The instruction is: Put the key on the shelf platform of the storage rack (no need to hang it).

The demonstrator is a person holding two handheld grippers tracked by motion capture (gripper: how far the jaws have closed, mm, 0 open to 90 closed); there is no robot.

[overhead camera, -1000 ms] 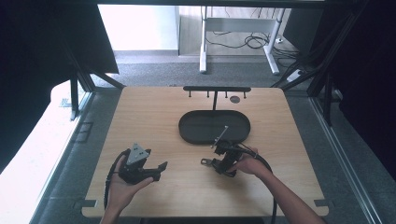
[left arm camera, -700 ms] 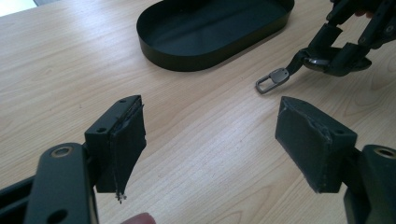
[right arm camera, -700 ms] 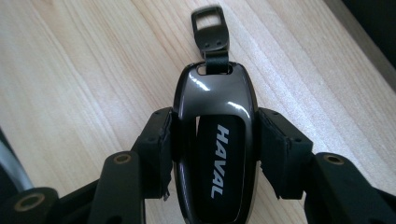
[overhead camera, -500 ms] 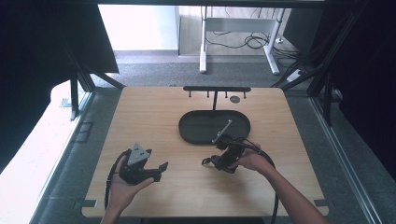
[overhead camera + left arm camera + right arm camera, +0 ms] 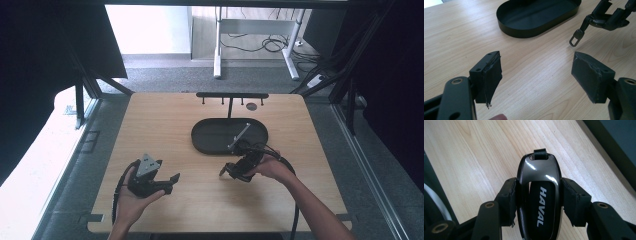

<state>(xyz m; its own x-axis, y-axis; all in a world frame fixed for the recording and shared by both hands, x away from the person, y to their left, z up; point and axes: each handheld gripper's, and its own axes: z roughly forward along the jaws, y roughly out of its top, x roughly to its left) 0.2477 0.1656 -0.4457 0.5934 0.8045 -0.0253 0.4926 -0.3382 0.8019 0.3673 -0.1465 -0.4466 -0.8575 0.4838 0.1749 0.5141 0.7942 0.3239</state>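
The right gripper is clamped on a dark HAVAL car key fob, its pads pressing the fob's two long sides, strap loop end pointing away over the wooden table. In the high view this gripper hovers just beside the near rim of the black oval tray, while the left gripper waits well apart with its jaws spread wide and nothing between them. The work looks like carrying the fob, probably toward the tray or the hook rack behind it. The glossy shell is likely to slip, so the squeeze should hold steady and the fob stay level, its dangling metal clip kept clear of the tray rim.
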